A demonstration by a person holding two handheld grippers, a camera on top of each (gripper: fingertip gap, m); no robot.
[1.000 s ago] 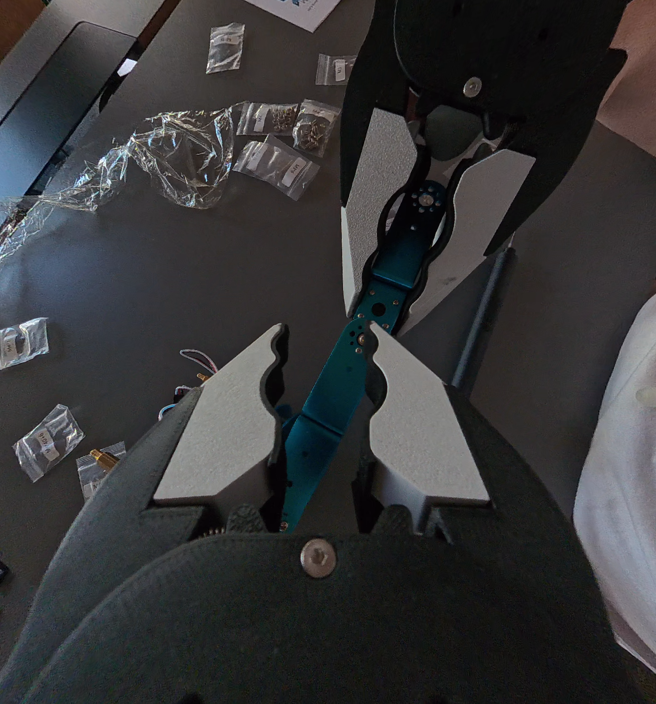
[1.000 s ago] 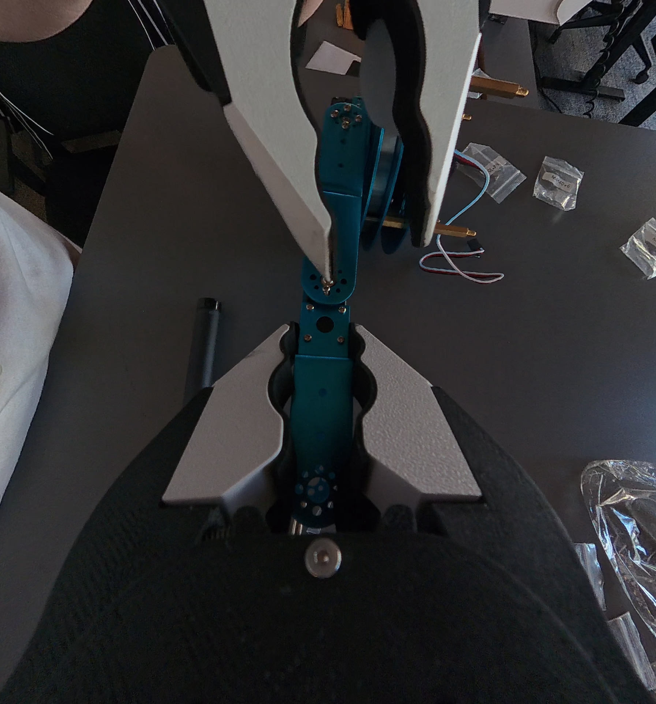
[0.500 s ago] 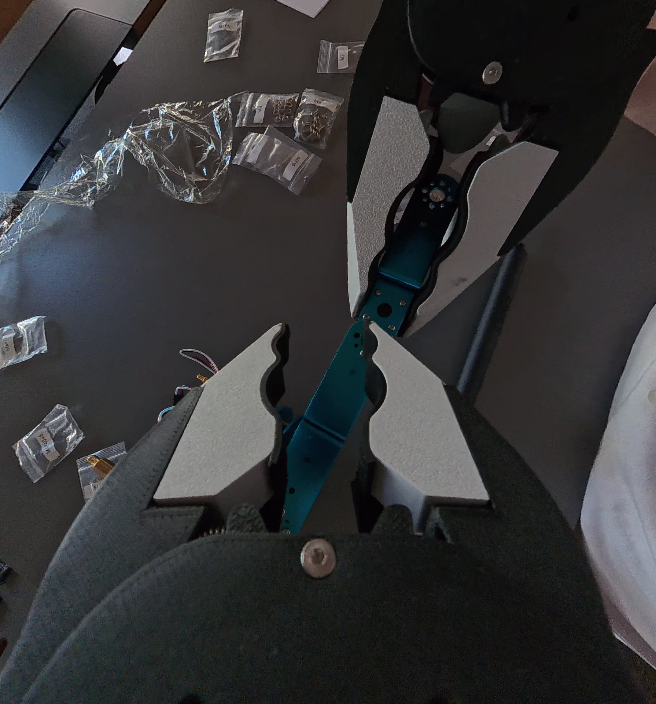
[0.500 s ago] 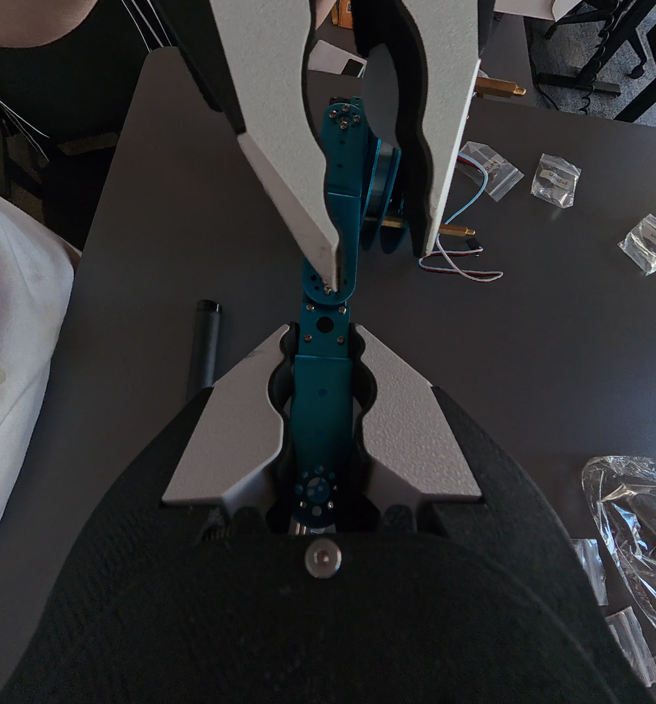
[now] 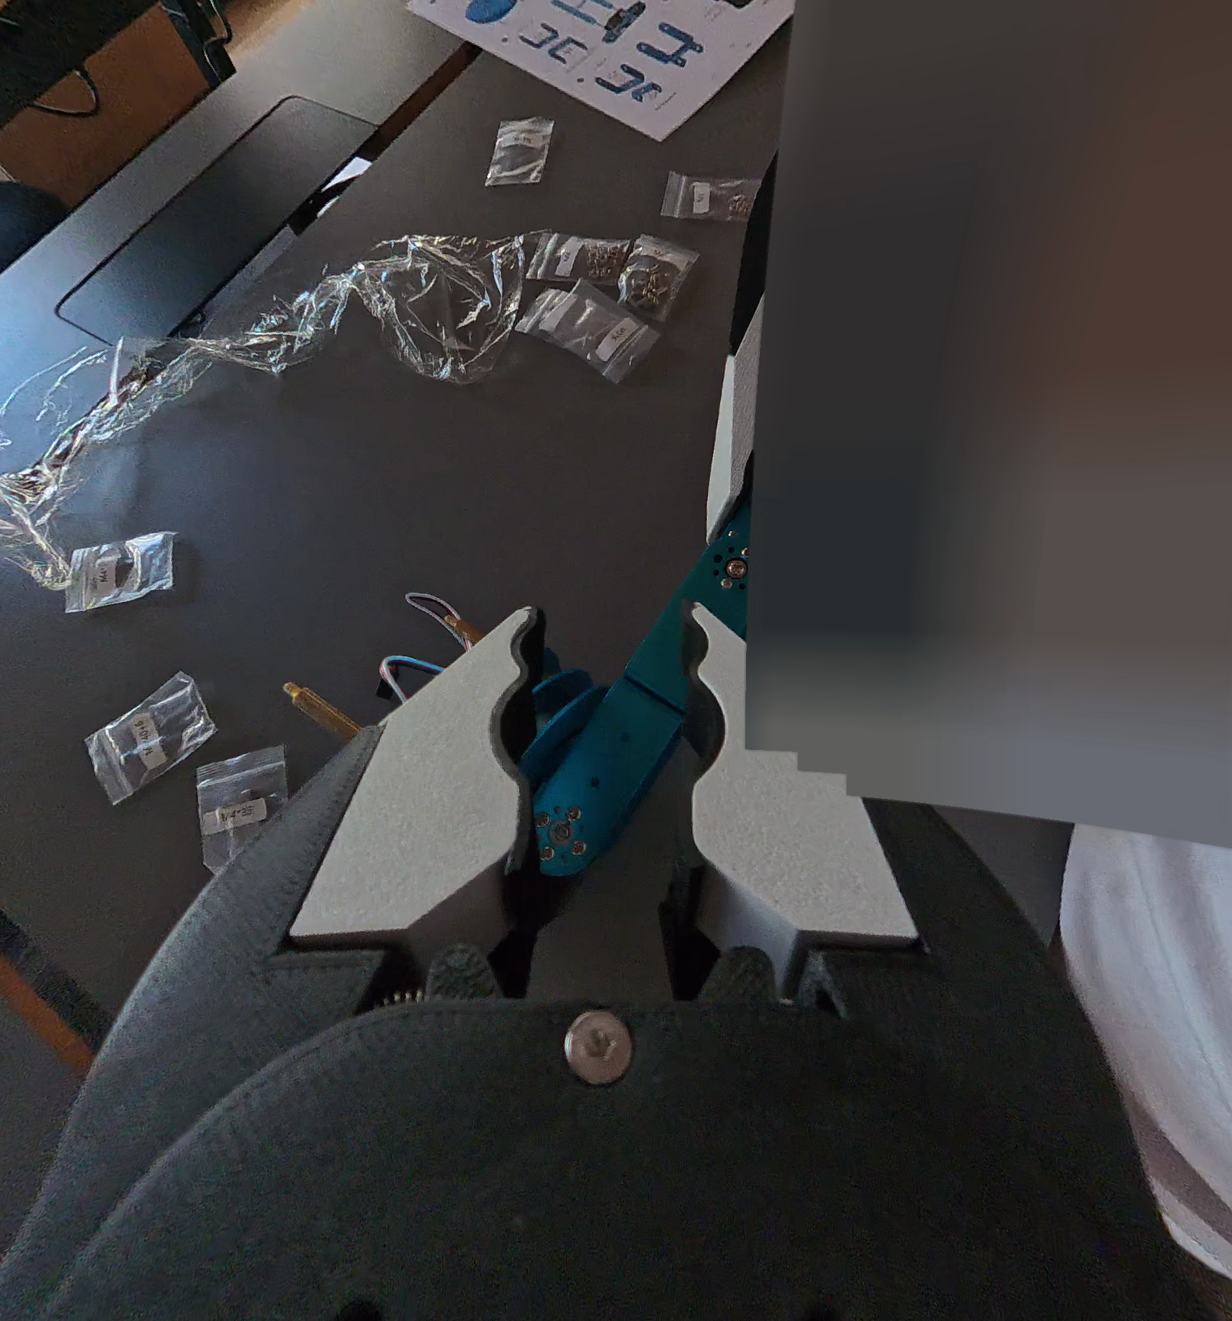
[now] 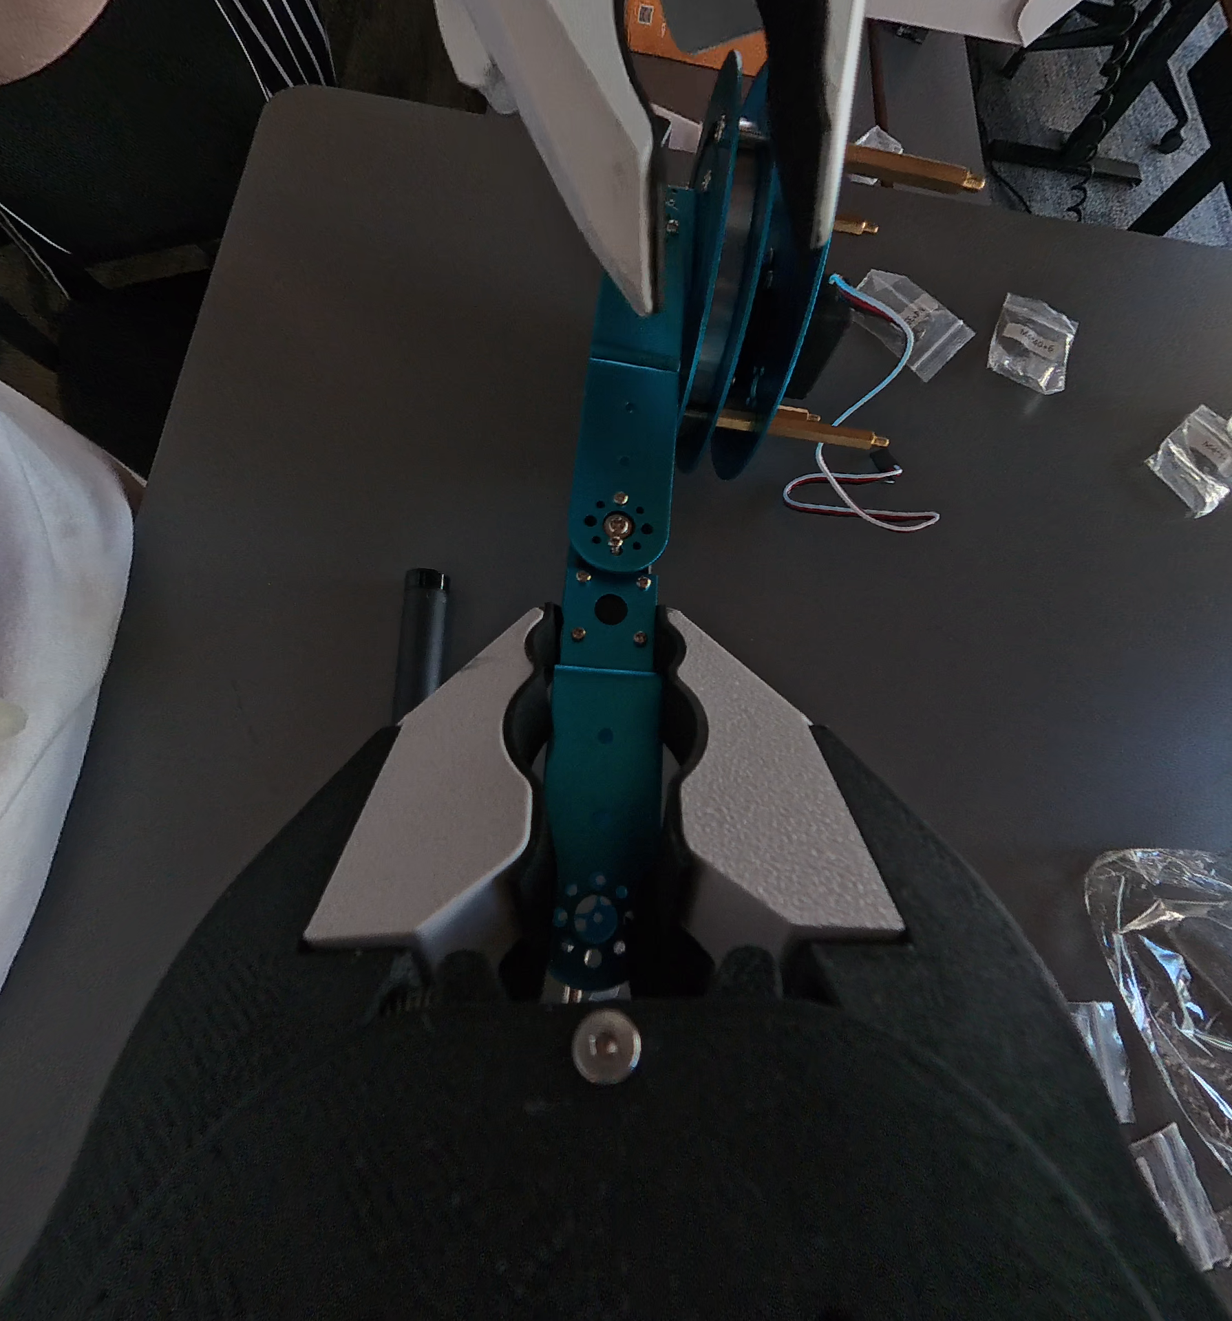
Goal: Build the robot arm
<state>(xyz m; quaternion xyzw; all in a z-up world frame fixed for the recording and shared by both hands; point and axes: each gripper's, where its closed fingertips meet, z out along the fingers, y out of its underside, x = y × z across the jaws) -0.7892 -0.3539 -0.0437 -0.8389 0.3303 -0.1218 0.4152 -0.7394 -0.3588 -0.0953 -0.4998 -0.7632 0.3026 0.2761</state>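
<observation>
A blue metal jointed arm [image 6: 609, 772] is held above the dark grey table [image 6: 956, 679]. My right gripper [image 6: 604, 615] is shut on its lower link, with the screw joint [image 6: 619, 529] just past the fingertips. My left gripper [image 6: 731, 268] comes in from the top. Its jaws stand on either side of the upper link and the round blue base discs [image 6: 756, 322], and grip that end. In the left wrist view the left gripper [image 5: 606, 615] has the blue arm [image 5: 599, 758] between its pads. A blurred patch hides most of the right gripper there, leaving one white finger [image 5: 731, 429].
Brass standoffs [image 6: 813, 432] and red, white and blue wires [image 6: 863, 500] hang from the base. Also on the table are a black cylinder [image 6: 424, 643], small plastic bags [image 6: 1031, 343], crumpled clear film [image 5: 413, 314], a printed sheet [image 5: 599, 50] and a laptop [image 5: 191, 214]. A person's white sleeve [image 6: 19, 572] is at the left edge. Tip to tip, the grippers are about 8 centimetres apart.
My left gripper has drawn back along the blue arm toward its base end and tilted. Its fingertips no longer reach the joint. The right gripper's hold is unchanged.
</observation>
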